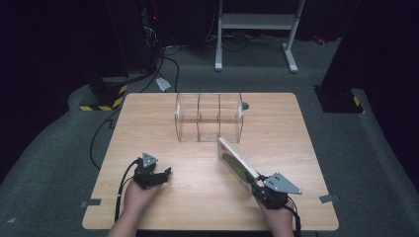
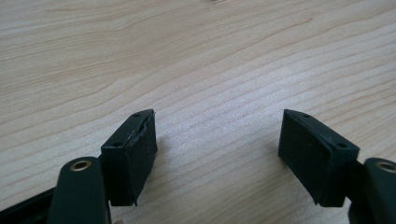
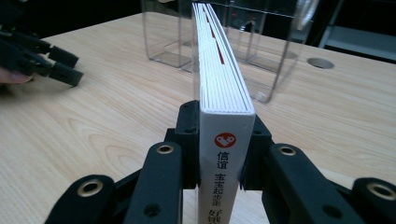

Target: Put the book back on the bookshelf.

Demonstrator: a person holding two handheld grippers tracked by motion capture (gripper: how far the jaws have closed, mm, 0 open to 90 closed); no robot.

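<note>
the right tongs (image 1: pixel 258 181) pinch a book (image 1: pixel 237 163) by its spine, near right on the table (image 1: pixel 148 118), just in front of the clear box (image 1: pixel 209 117). the left tongs (image 1: pixel 157 174) stand spread, nothing between them.

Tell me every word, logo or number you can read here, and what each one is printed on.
"信谊": on the white spine of the book clamped in the right gripper, under a round red logo with a white heart-like mark.
"宝宝起步走": further down the same spine, as best I can read it; the characters after it are cut off by the picture edge.
Book cover in the high view: print too small to read.
Clear plastic organizer: no text visible.
</note>
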